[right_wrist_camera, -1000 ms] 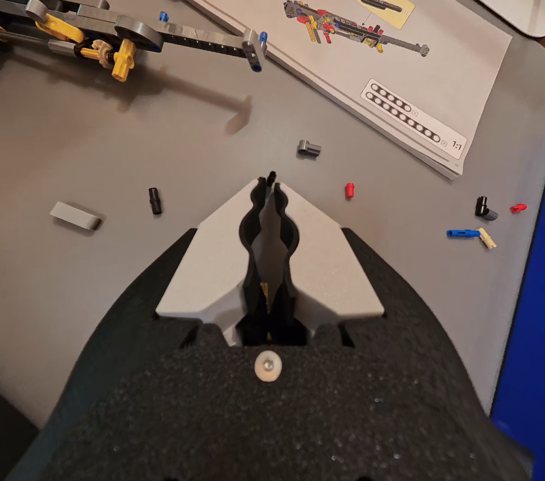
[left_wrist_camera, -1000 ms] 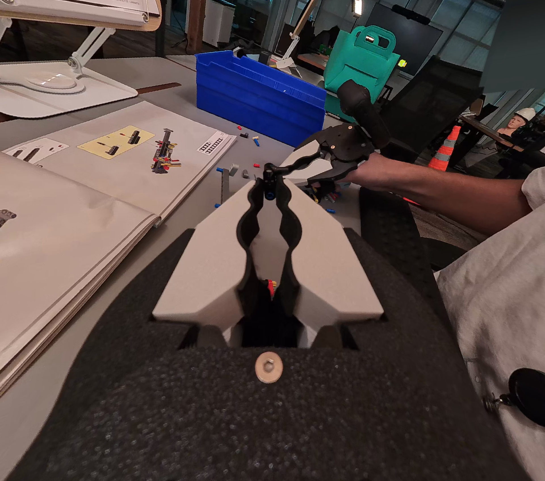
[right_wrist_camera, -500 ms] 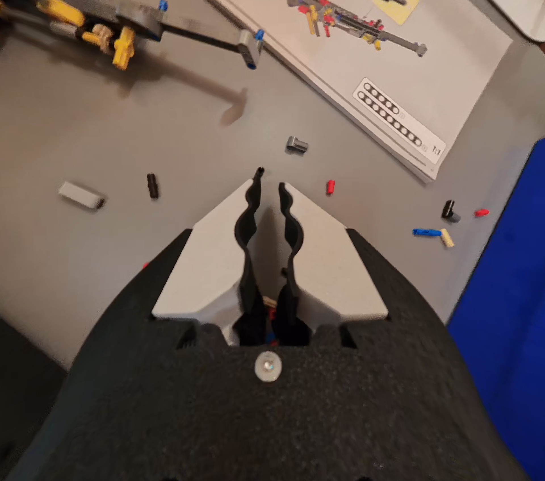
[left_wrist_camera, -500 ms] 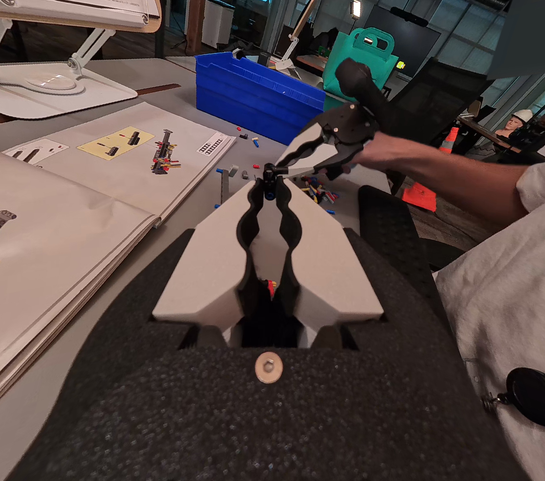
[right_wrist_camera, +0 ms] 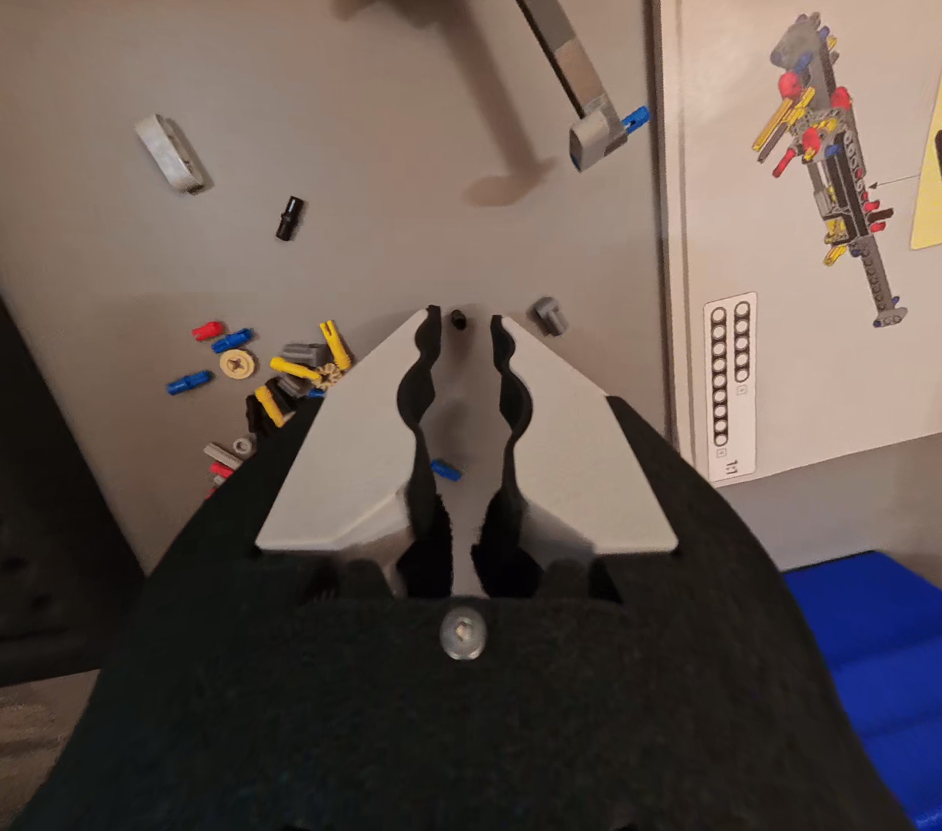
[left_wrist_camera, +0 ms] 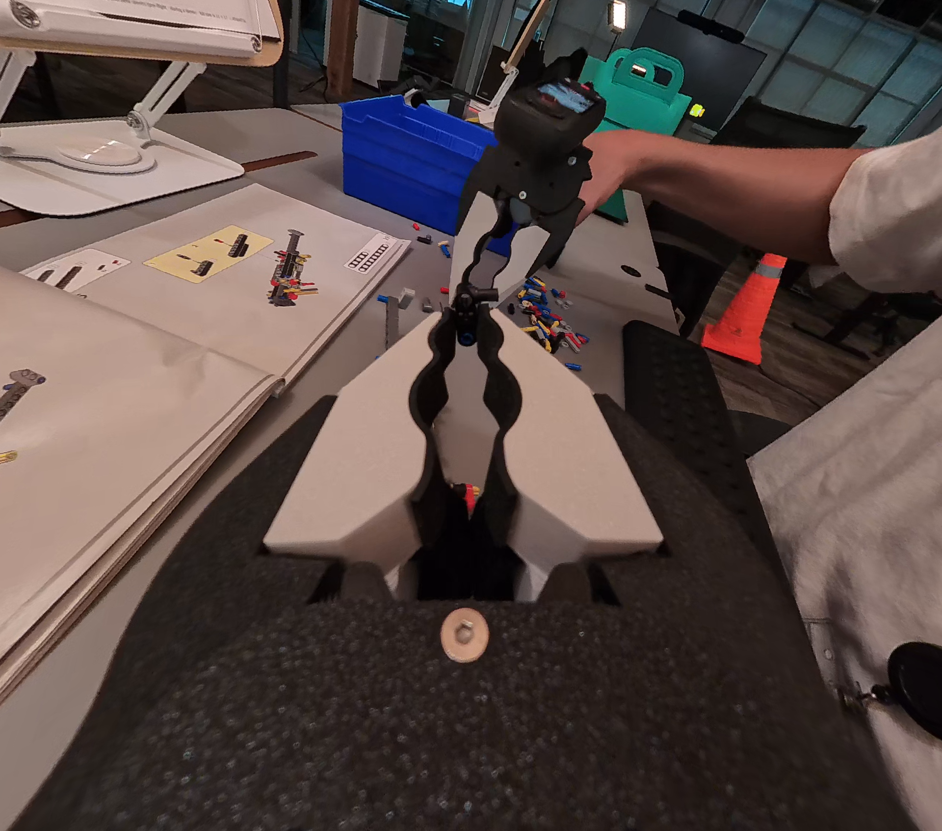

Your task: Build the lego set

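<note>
My left gripper (left_wrist_camera: pixel 466 322) is shut on the lego assembly, a dark part with a blue pin at its tips. The assembly's long grey beam (left_wrist_camera: pixel 389 322) sticks out forward-left above the table. In the right wrist view the same assembly (right_wrist_camera: pixel 540 11) has a yellow connector and blue pins and casts a shadow on the table. My right gripper (right_wrist_camera: pixel 464 318) is open and points down at the table. A small black pin (right_wrist_camera: pixel 459 320) shows between its tips; I cannot tell whether it touches either one. In the left wrist view the right gripper (left_wrist_camera: pixel 497 284) hangs just beyond my left tips.
The open instruction booklet (left_wrist_camera: pixel 204 296) (right_wrist_camera: pixel 815 373) lies left of the work area. A pile of small loose pieces (left_wrist_camera: pixel 545 322) (right_wrist_camera: pixel 285 378), a grey beam piece (right_wrist_camera: pixel 171 154), a black pin (right_wrist_camera: pixel 289 217) and a grey connector (right_wrist_camera: pixel 549 316) lie on the table. A blue bin (left_wrist_camera: pixel 408 164) stands behind. Across from one pair of fingers to the other is roughly 20 centimetres.
My right gripper was shut on the black pin and has opened. It has risen and turned, so its view now takes in the piece pile. My left gripper has stayed still.
</note>
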Tool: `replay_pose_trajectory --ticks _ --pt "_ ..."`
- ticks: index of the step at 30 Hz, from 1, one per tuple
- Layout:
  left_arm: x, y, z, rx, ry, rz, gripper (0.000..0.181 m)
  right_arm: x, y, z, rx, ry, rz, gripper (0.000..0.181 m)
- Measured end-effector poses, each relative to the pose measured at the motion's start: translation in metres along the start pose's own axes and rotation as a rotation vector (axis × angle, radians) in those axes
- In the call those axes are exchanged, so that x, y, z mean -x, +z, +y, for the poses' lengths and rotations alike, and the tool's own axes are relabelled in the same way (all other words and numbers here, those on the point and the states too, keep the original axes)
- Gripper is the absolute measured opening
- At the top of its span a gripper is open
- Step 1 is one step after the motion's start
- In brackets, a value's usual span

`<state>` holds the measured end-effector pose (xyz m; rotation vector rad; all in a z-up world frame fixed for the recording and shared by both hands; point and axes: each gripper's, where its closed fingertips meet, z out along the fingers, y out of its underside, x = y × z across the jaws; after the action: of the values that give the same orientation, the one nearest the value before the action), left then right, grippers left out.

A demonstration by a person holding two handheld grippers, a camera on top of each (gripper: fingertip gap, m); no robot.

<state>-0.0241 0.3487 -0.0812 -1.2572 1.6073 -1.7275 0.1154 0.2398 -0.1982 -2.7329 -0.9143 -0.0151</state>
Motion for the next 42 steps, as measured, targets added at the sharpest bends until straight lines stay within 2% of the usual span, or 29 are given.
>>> replay_pose_trajectory --ticks 13,36,38,39,42 --pt "-0.003 0.0 -0.001 0.001 0.001 0.013 0.007 0.002 0.007 0.008 0.048 -0.018 -0.024 0.011" --pt "-0.003 0.002 0.003 0.016 -0.001 0.019 0.007 0.003 0.006 -0.001 0.003 -0.046 -0.028 0.004" --pt "-0.003 0.001 0.002 0.01 -0.007 0.022 0.007 0.002 -0.003 -0.018 -0.077 -0.057 -0.004 0.004" --pt "-0.004 0.001 0.001 0.004 -0.016 0.029 0.007 0.003 -0.012 -0.036 -0.162 -0.051 0.009 0.004" --pt "-0.009 -0.002 -0.007 -0.048 -0.077 0.095 0.007 0.017 -0.063 -0.119 -0.583 0.043 -0.03 0.004"
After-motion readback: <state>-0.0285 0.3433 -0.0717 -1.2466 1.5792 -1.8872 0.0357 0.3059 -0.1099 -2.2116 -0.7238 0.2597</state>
